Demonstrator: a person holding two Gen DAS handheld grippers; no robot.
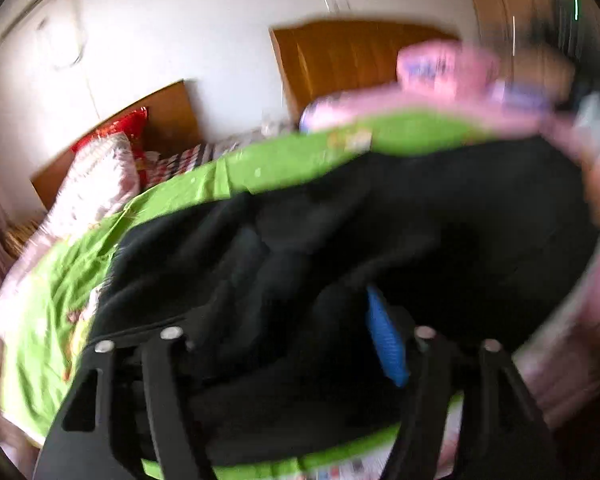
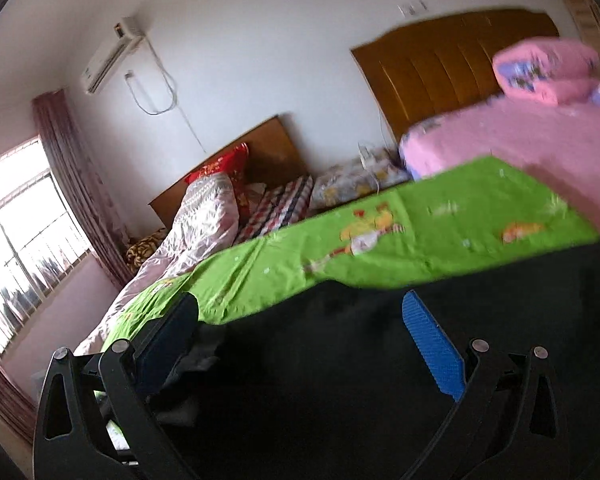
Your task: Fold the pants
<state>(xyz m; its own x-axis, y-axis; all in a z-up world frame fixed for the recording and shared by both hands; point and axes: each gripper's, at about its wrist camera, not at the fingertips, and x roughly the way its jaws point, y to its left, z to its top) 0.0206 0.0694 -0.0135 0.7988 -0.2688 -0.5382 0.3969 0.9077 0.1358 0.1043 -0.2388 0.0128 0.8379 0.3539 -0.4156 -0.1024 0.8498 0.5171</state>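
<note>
Green sheet bears black pants; no containers visible.

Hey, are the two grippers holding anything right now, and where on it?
Black fabric pants bunch between the fingers of the right gripper and the left gripper; blur hides whether either pinches them, or which part.

No legible text, label, brand or number on anything in either view.
</note>
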